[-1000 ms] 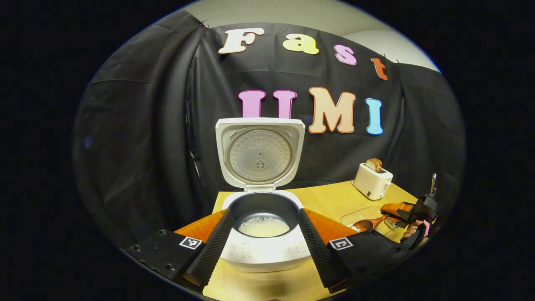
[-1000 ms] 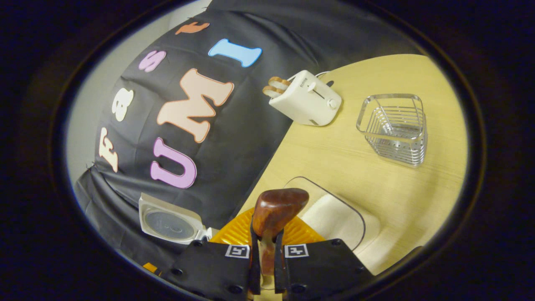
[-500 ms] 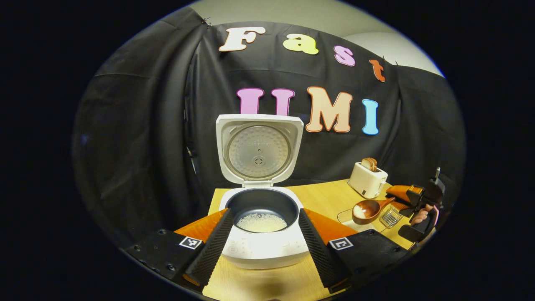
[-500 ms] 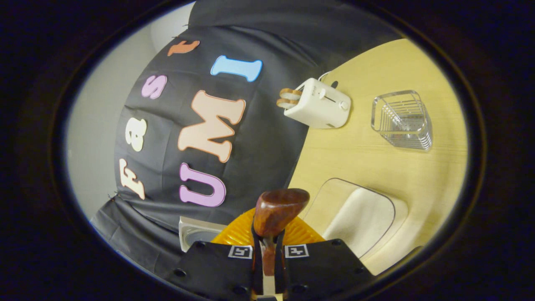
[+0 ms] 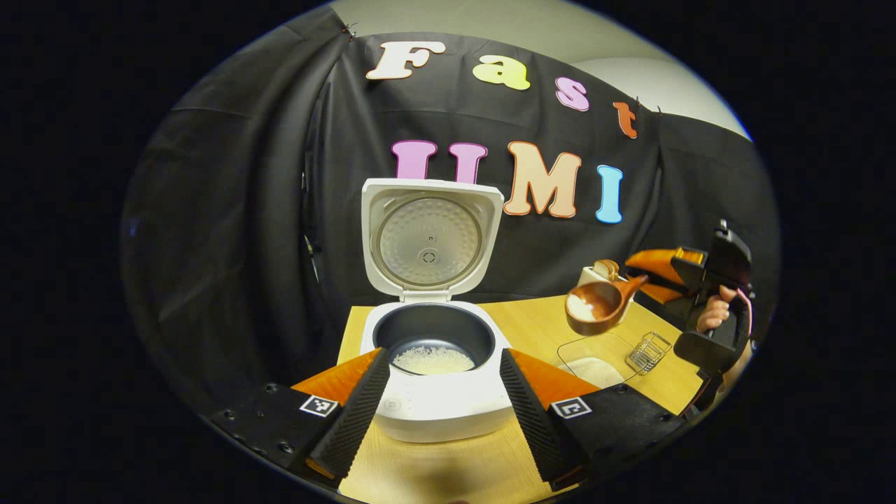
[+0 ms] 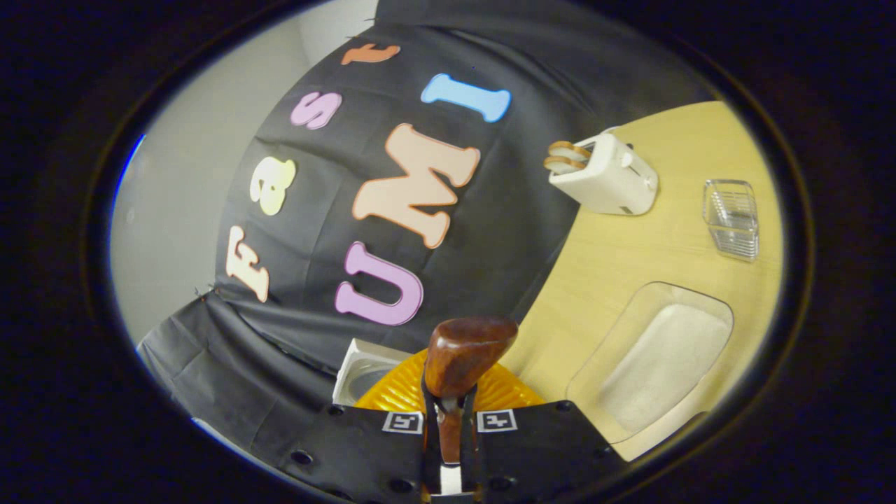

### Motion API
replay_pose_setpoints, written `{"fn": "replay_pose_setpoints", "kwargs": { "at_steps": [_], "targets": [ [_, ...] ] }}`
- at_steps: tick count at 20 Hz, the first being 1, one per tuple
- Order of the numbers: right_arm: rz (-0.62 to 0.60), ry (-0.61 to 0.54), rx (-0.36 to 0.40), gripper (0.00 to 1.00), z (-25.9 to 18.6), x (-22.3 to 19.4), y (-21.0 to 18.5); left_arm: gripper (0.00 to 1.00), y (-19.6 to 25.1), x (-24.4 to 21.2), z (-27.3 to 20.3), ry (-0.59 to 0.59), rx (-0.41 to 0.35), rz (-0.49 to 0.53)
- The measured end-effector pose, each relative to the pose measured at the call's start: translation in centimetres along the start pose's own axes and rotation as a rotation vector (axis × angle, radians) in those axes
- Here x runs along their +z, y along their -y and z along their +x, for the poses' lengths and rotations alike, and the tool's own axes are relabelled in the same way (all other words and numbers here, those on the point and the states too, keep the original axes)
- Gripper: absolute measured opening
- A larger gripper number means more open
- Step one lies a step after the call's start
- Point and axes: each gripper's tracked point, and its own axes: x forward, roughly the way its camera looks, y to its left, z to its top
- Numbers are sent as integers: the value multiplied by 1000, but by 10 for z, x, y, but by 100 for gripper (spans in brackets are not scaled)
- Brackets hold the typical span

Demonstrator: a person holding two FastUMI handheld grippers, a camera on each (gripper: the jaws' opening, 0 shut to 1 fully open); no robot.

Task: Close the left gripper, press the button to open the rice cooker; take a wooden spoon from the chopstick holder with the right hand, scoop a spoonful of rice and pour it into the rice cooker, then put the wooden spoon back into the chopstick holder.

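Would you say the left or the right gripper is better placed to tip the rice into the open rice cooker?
Right. The right gripper is shut on the wooden spoon, which is loaded with rice and raised beside the rice cooker. The left gripper is open, framing the cooker.

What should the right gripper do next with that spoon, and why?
Probably carry the wooden spoon sideways toward the rice cooker. The right gripper holds its handle with rice in the bowl, raised above the table, but well to the side of the open pot, so tipping now would spill.
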Motion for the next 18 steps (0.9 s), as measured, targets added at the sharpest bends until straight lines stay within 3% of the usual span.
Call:
{"fn": "replay_pose_setpoints", "kwargs": {
  "at_steps": [3, 9, 10, 14, 17, 18],
  "targets": [
    [-48, -44, 44, 12, 13, -24, -39, 94, -5, -3, -5, -1, 4, -24],
    [-267, -97, 83, 16, 43, -81, -86, 94, -24, -6, -9, 3, 36, -52],
    [-294, -105, 88, 12, 48, -89, -91, 94, -26, -7, -10, 0, 42, -58],
    [-446, -87, 76, 17, 70, -112, -101, 94, -36, -12, -10, -9, 62, -67],
    [-635, -49, 70, 17, 79, -125, -101, 94, -42, -14, -12, -8, 73, -68],
    [-687, -40, 72, 11, 80, -132, -101, 94, -43, -14, -11, -9, 74, -69]
  ]
}}
